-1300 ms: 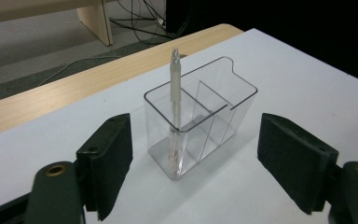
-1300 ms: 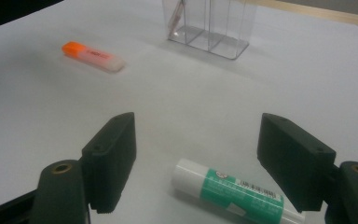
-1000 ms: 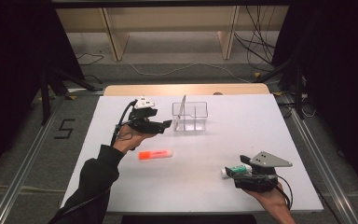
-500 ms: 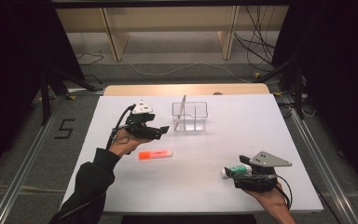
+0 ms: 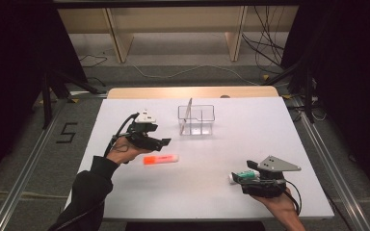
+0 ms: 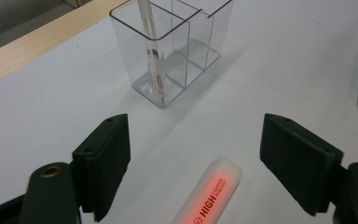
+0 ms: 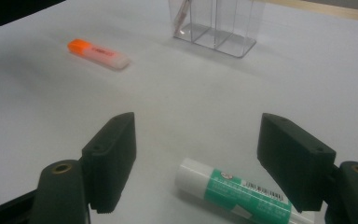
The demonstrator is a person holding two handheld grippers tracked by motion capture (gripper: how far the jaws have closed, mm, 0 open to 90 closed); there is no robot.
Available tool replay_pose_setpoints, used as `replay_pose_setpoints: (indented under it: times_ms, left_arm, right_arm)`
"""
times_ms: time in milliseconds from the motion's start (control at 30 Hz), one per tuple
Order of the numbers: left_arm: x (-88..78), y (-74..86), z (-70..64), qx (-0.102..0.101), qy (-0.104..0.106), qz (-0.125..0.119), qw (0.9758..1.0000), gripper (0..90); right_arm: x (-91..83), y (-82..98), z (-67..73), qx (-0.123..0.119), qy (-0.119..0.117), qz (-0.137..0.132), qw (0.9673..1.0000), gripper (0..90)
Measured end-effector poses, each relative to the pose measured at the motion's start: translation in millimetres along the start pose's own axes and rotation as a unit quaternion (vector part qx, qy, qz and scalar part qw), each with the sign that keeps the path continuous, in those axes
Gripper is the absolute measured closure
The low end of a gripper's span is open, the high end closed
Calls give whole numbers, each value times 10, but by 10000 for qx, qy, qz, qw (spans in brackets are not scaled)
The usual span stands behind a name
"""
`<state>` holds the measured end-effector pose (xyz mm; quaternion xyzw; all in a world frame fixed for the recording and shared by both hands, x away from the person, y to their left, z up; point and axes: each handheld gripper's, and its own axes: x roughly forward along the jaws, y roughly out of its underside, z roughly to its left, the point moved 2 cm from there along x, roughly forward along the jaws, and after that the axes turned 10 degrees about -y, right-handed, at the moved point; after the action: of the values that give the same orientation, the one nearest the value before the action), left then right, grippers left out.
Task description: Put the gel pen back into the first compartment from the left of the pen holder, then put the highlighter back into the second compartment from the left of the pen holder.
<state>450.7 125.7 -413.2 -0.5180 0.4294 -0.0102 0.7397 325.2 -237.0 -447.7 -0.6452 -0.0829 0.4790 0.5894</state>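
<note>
Left gripper (image 5: 166, 142) drawn back from the organiser (image 5: 196, 119) toward the highlighter (image 5: 161, 159) lying on the surface (image 5: 221, 154), jaws wide, right gripper (image 5: 238, 175) unmoved, wide around the glue stick (image 5: 239, 177).

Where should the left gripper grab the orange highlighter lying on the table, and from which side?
Probably the middle of the orange highlighter, coming straight down from above. It lies flat on the white table, nothing touching it, its long sides free. The left gripper is already open over it; turn the jaws across the barrel's narrow width.
</note>
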Motion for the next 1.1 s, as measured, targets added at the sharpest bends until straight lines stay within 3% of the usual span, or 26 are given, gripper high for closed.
replay_pose_setpoints:
  times_ms: [500,633,933,1100]
  left_arm:
    - [40,95,-34,370,112,449,9982,213]
    - [64,124,-35,499,193,637,9965,198]
    - [126,191,-51,657,164,936,9933,181]
    - [158,213,-48,892,198,1166,9890,183]
  right_arm:
    - [19,5,6,-32,-1,43,10000,290]
    - [14,8,8,-36,5,36,10000,290]
    - [19,6,13,-52,0,67,10000,291]
    - [25,11,7,-56,-6,50,10000,290]
